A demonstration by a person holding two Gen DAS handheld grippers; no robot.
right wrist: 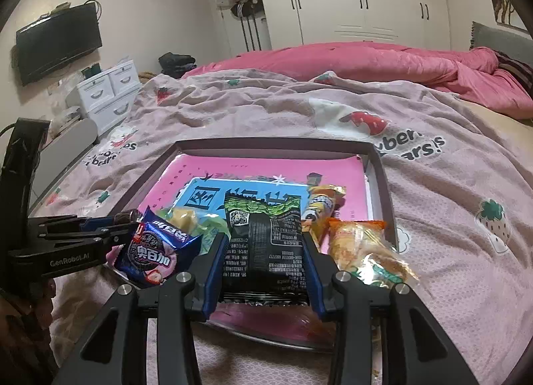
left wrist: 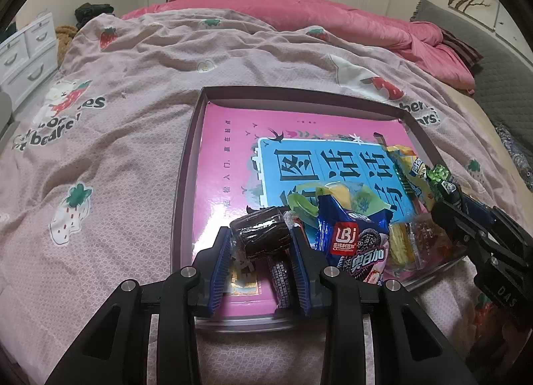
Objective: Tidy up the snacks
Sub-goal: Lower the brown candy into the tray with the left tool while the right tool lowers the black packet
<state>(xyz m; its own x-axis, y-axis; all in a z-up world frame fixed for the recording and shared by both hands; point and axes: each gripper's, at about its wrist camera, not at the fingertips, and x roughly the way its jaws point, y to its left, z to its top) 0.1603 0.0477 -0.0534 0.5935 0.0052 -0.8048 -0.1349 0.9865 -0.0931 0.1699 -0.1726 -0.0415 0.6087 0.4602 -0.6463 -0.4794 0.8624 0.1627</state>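
Left wrist view: left gripper (left wrist: 261, 245) fingers held chocolate roll (left wrist: 261, 236) over tray (left wrist: 186, 165) at 6 o'clock | right gripper (right wrist: 265, 251) clamped black packet (right wrist: 265, 245) | advice: lift gently, avoid crushing.

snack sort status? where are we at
Done: nothing clearly sorted; snacks sit heaped at the tray's near corner. In hand: left gripper shut on a dark chocolate roll; right gripper shut on a black-and-green packet. Left: blue cookie pack, yellow packets, orange cracker pack.
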